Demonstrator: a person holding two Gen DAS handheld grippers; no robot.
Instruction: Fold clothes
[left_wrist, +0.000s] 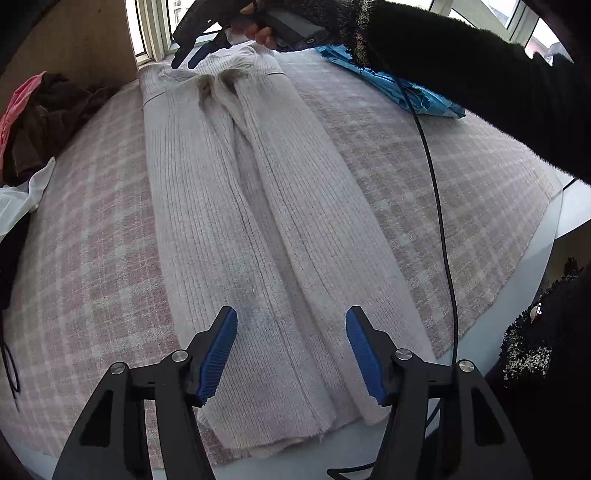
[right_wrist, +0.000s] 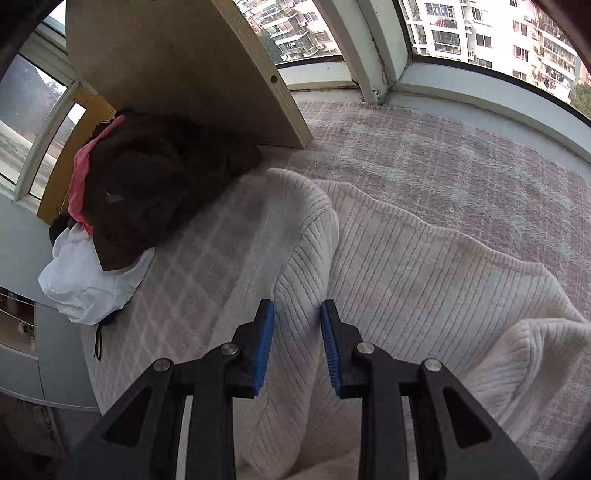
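Observation:
A cream ribbed sweater (left_wrist: 229, 206) lies lengthwise on a pink checked blanket (left_wrist: 92, 240), its sleeves folded inward along the middle. My left gripper (left_wrist: 291, 314) hovers open above the hem end, with nothing between its blue pads. At the far collar end a hand in a black sleeve holds my right gripper (left_wrist: 186, 61) just above the knit. In the right wrist view that gripper (right_wrist: 297, 306) stands narrowly open over the sweater's folded shoulder (right_wrist: 314, 229). The knit shows below the gap, and the pads are not pressing on it.
A pile of dark brown, pink and white clothes (right_wrist: 140, 192) sits at the blanket's left side (left_wrist: 44, 118), against a wooden board (right_wrist: 177, 66). A blue bag (left_wrist: 391, 85) lies at the far right. A black cable (left_wrist: 439, 221) hangs across the right. Windows ring the far edge.

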